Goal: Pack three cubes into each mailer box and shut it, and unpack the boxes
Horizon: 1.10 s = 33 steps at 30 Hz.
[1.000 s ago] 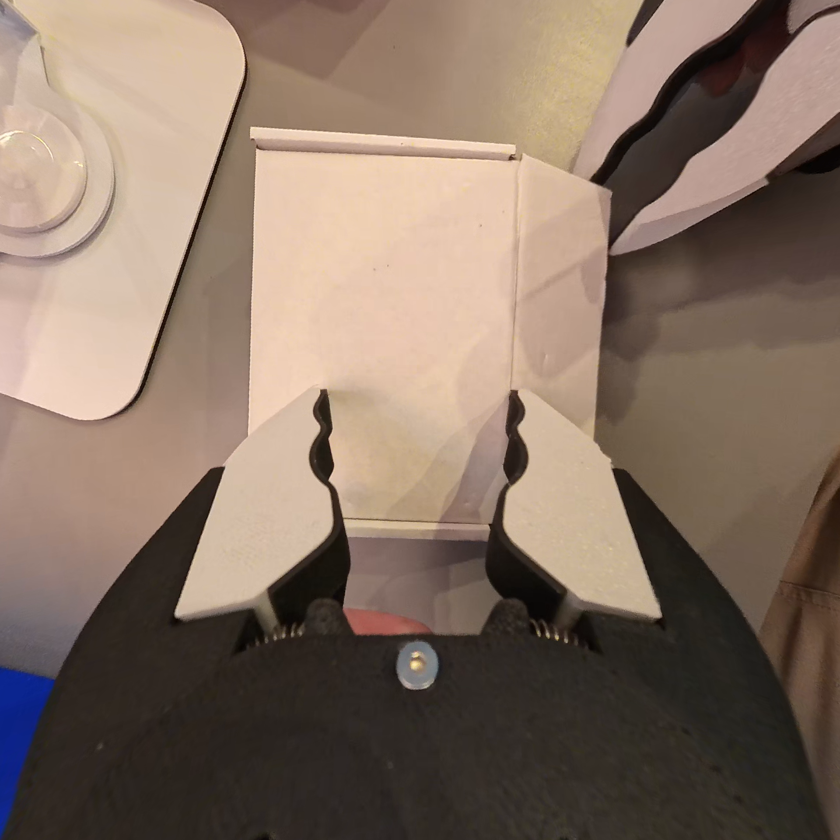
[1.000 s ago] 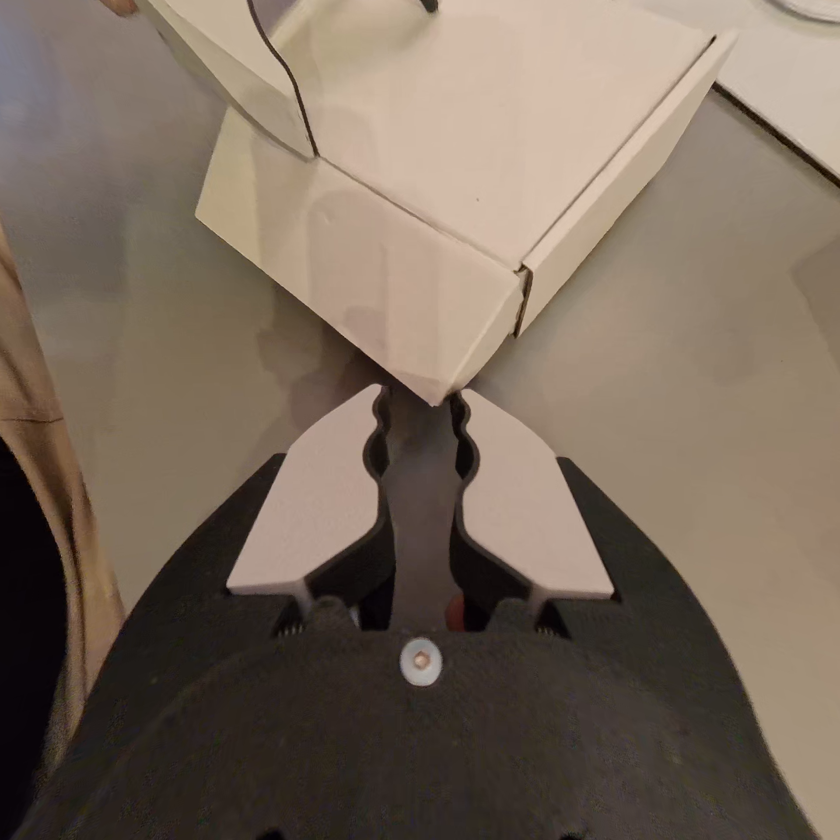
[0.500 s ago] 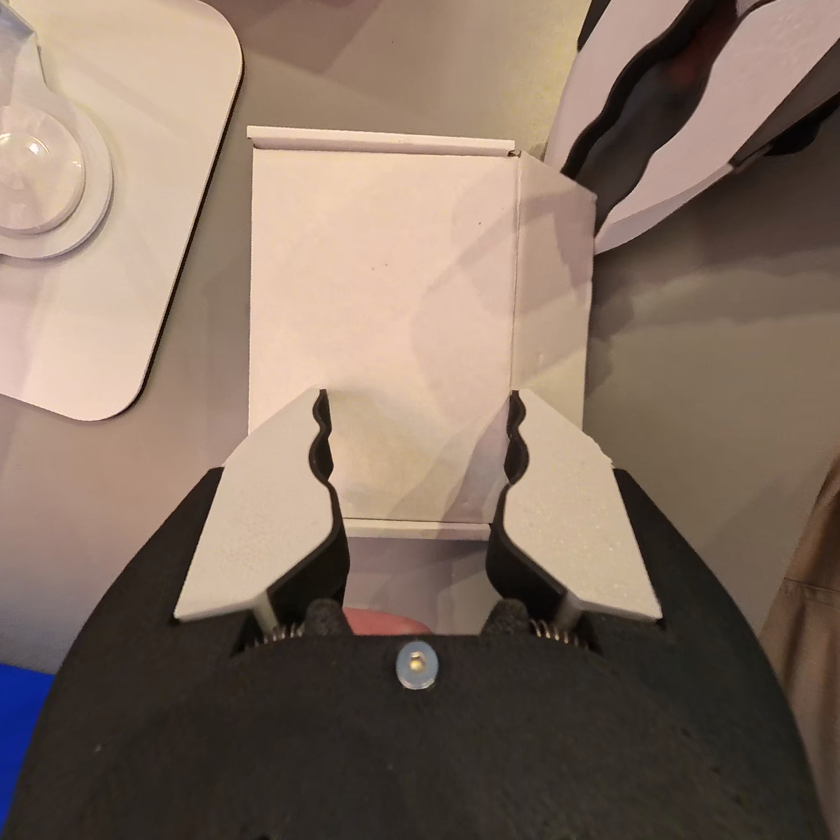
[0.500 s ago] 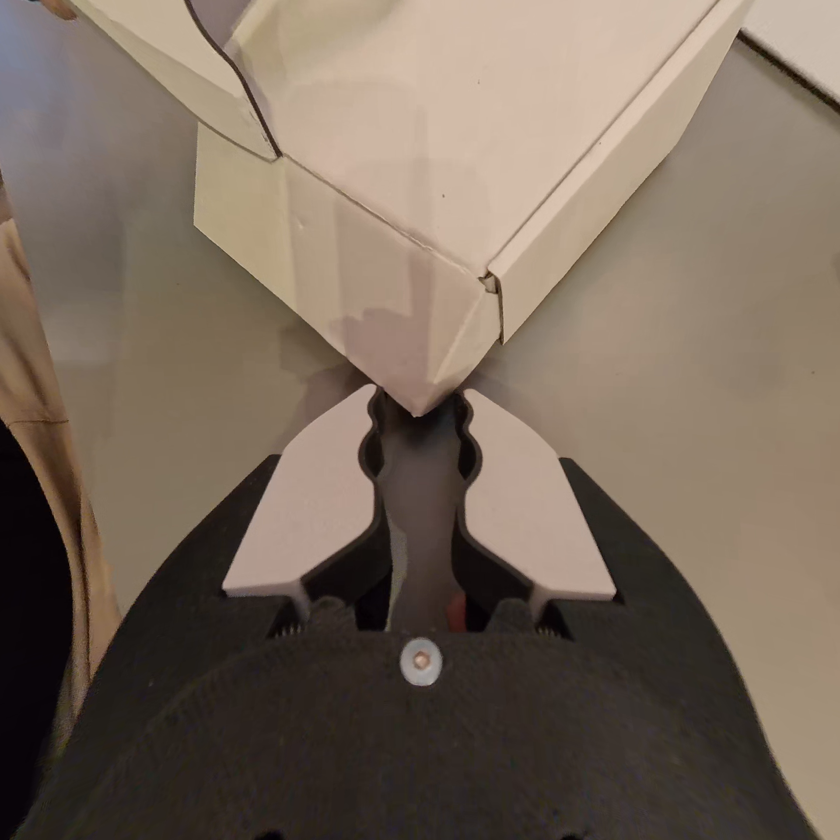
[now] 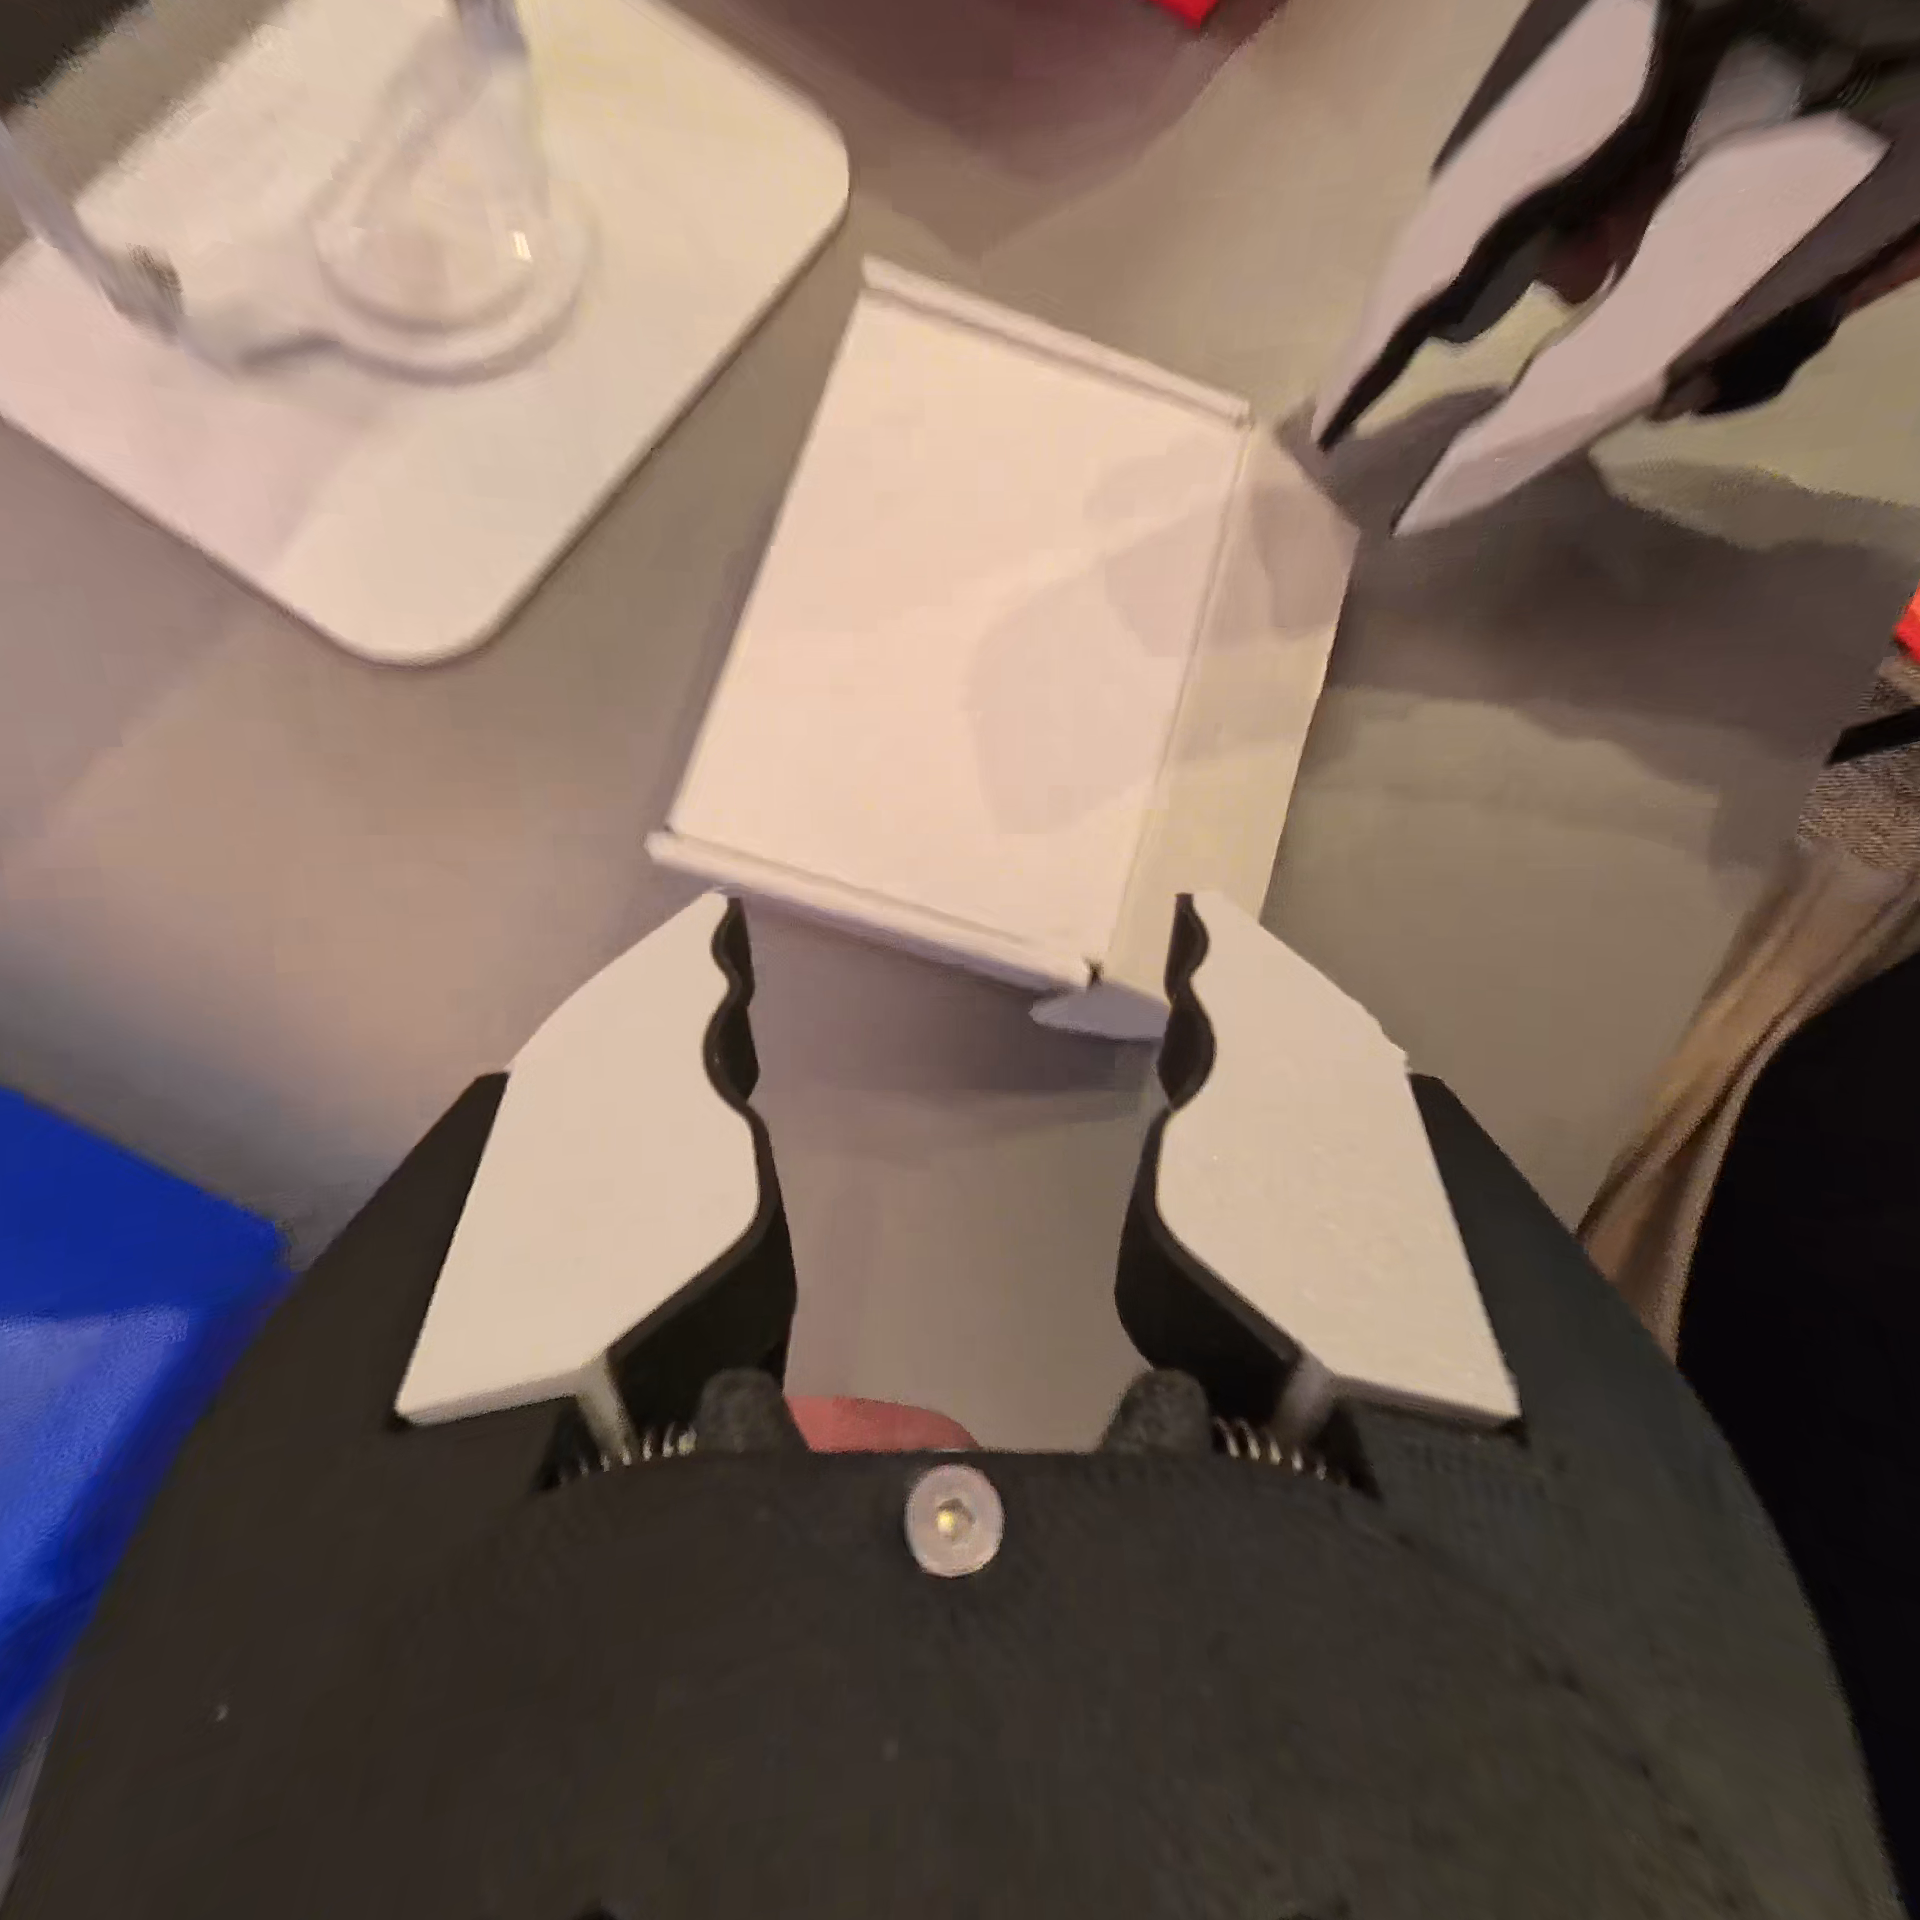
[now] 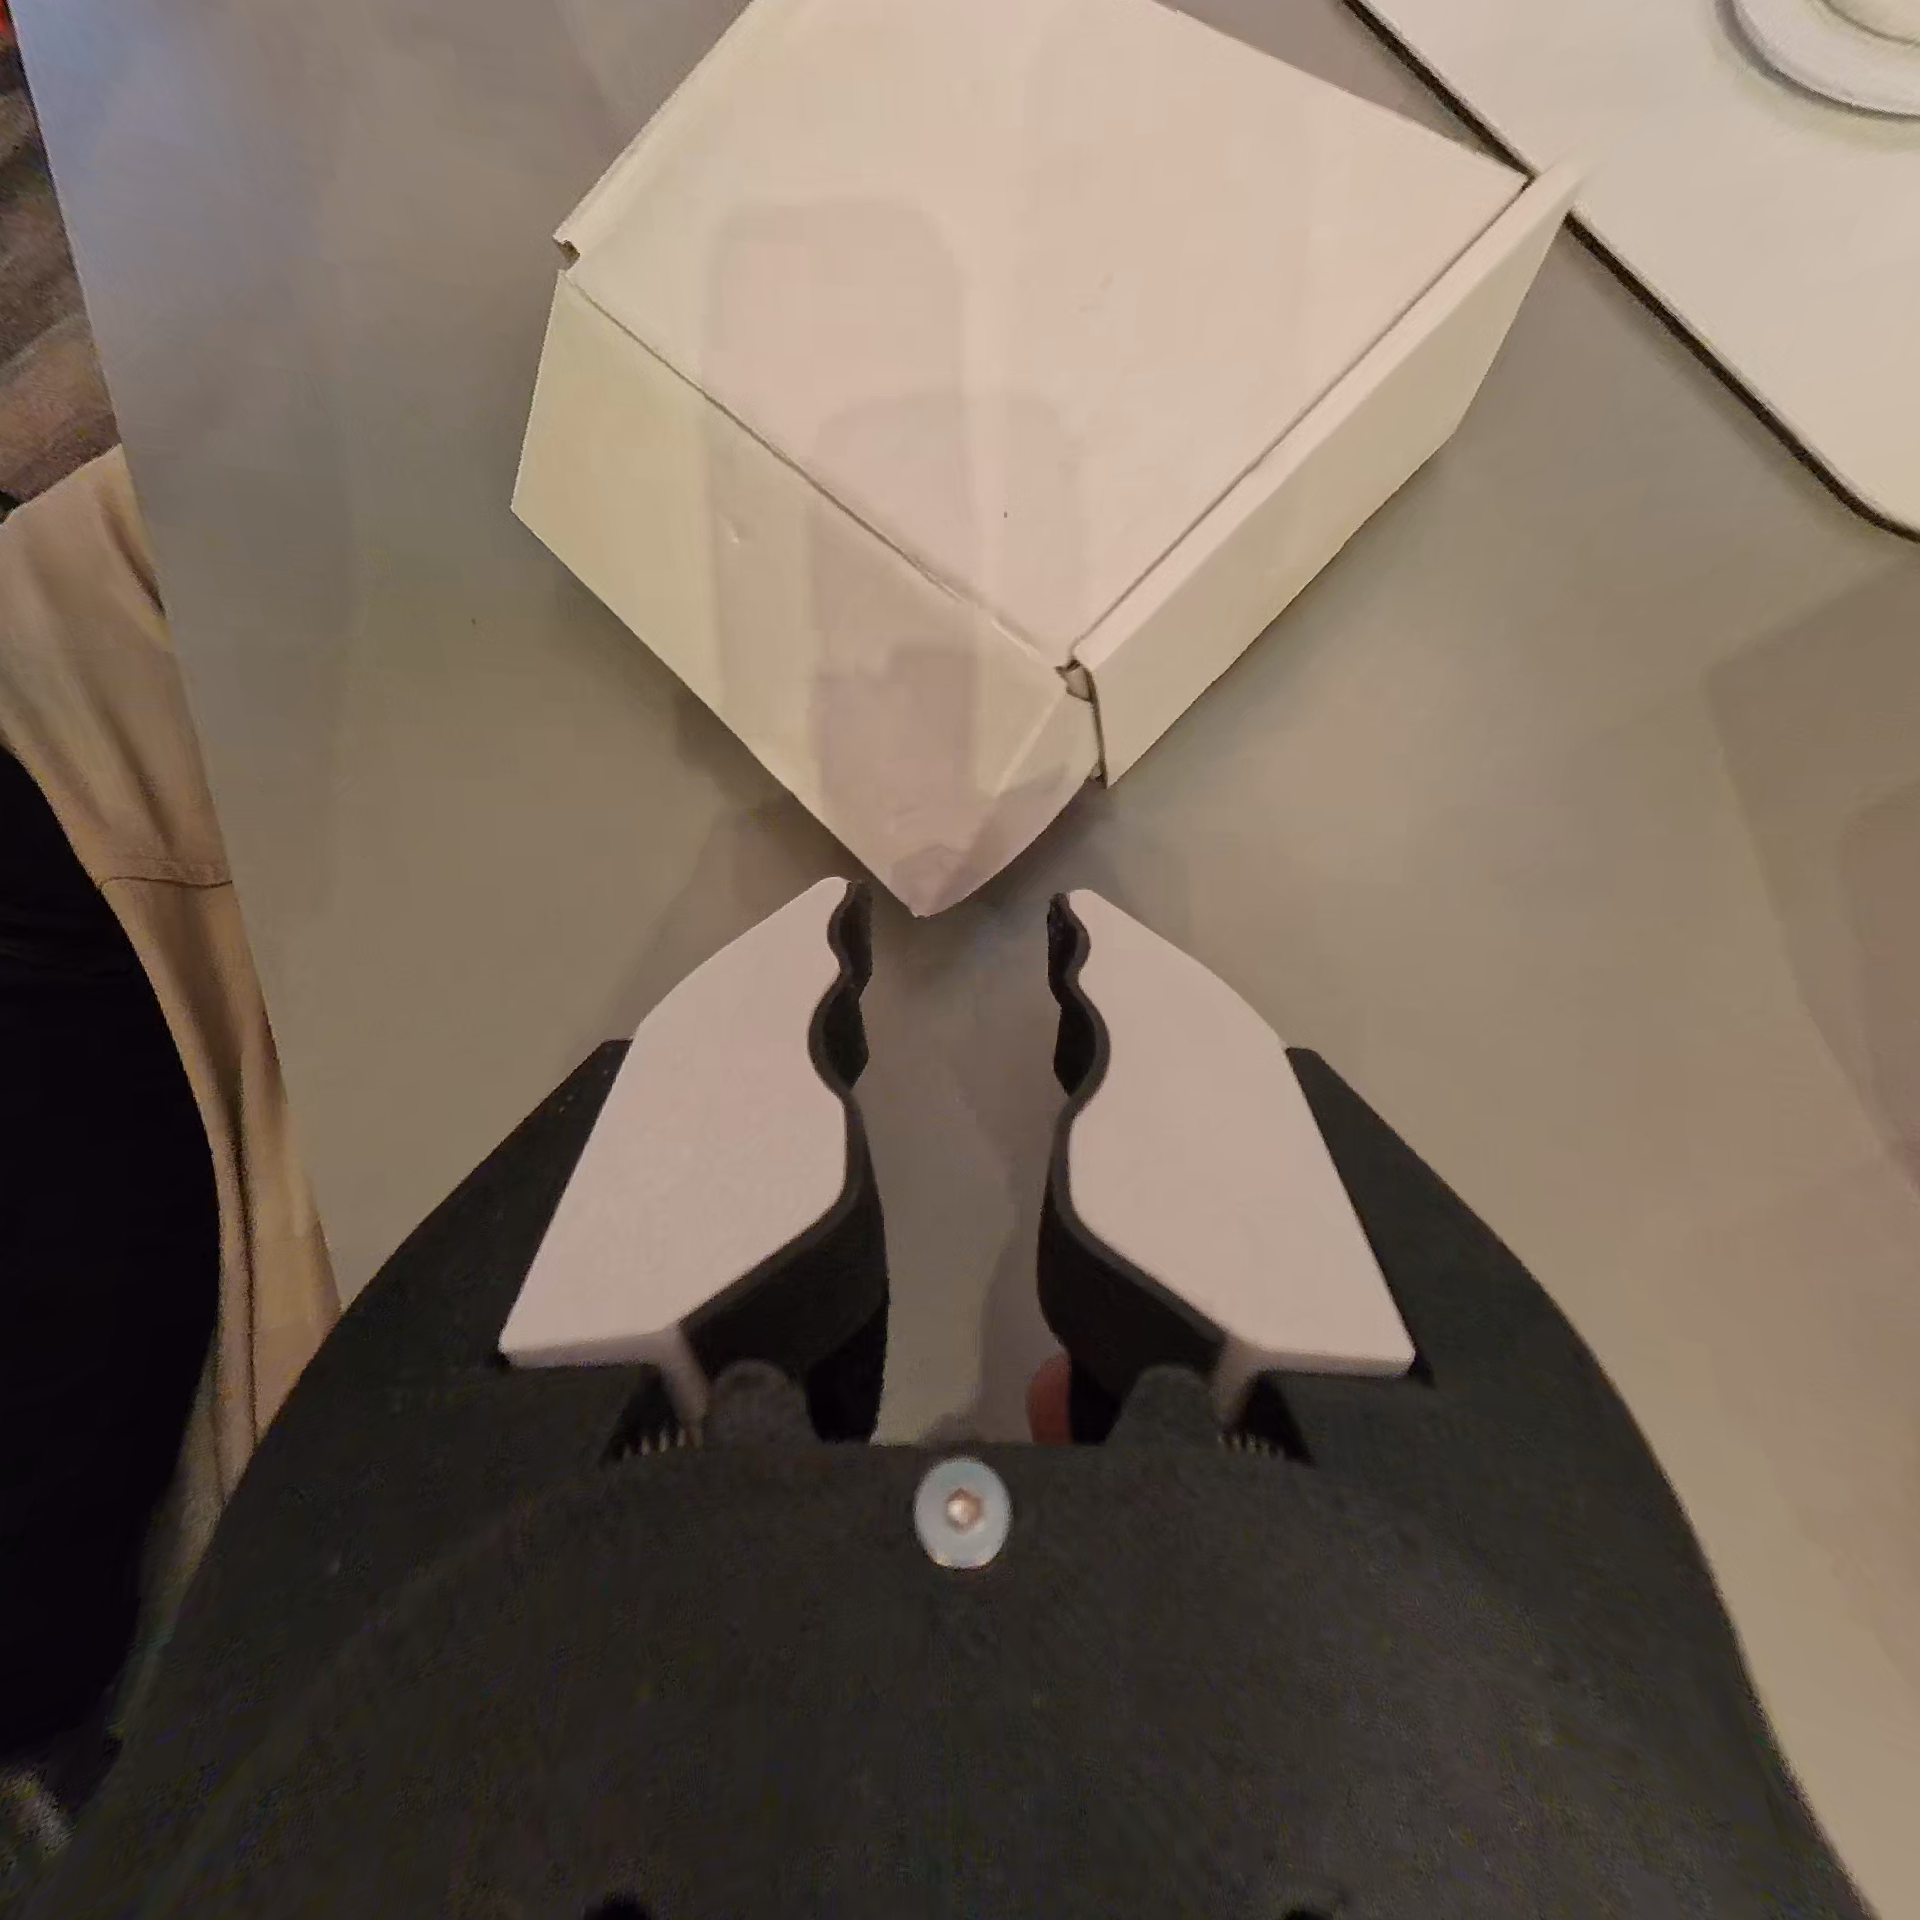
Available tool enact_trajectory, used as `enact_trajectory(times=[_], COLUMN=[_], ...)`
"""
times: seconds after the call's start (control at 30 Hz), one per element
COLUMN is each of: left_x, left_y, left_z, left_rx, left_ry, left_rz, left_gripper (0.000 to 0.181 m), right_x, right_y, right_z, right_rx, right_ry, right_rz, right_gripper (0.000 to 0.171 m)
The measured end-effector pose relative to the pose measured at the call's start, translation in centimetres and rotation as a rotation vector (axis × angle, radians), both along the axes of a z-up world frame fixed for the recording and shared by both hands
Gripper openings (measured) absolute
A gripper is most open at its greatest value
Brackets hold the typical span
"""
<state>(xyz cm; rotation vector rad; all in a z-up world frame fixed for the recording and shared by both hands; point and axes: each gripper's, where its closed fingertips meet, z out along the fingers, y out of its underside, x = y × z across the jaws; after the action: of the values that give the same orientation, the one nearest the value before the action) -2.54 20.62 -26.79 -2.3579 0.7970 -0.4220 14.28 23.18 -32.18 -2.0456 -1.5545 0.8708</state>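
A white mailer box [image 5: 987, 644] lies on the grey table with its lid down; a small flap tip sticks out at its near right corner. My left gripper [image 5: 956, 925] is open and empty, with its tips just short of the box's near edge. My right gripper [image 5: 1361, 478] shows at the box's far right corner in the left wrist view. In the right wrist view the right gripper [image 6: 956, 899] is narrowly open and empty. A corner of the box [image 6: 1039, 364] lies just ahead of its tips. No cubes are in view.
A white board [image 5: 447, 447] carrying a clear plastic dome [image 5: 436, 229] lies left of the box; it also shows in the right wrist view [image 6: 1714, 208]. A blue object [image 5: 104, 1299] is at the near left. A person's beige clothing [image 6: 104, 727] borders the table edge.
My left gripper has drawn back off the box lid, and the box now lies ahead of its tips. My right gripper has backed slightly from the box corner and its jaws have widened a little.
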Motion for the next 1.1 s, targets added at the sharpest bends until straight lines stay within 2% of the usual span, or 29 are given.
enact_trajectory(times=[0.13, 0.23, 0.3, 0.4, 0.63, 1.0, 1.1], left_x=[1.2, 3.2, 3.6, 4.7, 5.1, 5.2, 5.1], left_y=[-3.7, -5.1, -4.9, -4.7, -4.5, -3.8, -4.1], left_z=[-3.2, -4.3, -5.0, -5.6, -6.3, -6.0, -6.2], left_rx=[-0.073, -0.085, -0.058, -0.084, -0.118, -0.208, -0.198], left_ry=[-0.074, -0.144, -0.111, -0.166, -0.217, -0.426, -0.428], left_rz=[0.062, 0.077, 0.092, 0.125, 0.21, 0.39, 0.413], left_gripper=[0.072, 0.071, 0.074, 0.072, 0.066, 0.055, 0.056], right_x=[-0.5, -0.9, -1.5, -2.2, -2.7, -2.7, -2.8], right_y=[0.2, 1.2, 1.6, 1.4, 1.2, 1.6, 1.7], right_z=[0.8, 1.9, 2.5, 1.6, 0.6, 0.1, 0.1], right_rx=[-0.015, 0.018, 0.012, 0.003, -0.015, -0.027, -0.032], right_ry=[0.026, 0.048, 0.069, 0.027, -0.004, -0.041, -0.042], right_rz=[0.029, 0.028, 0.034, 0.066, 0.057, 0.044, 0.034], right_gripper=[0.033, 0.036, 0.042, 0.044, 0.032, 0.032, 0.031])
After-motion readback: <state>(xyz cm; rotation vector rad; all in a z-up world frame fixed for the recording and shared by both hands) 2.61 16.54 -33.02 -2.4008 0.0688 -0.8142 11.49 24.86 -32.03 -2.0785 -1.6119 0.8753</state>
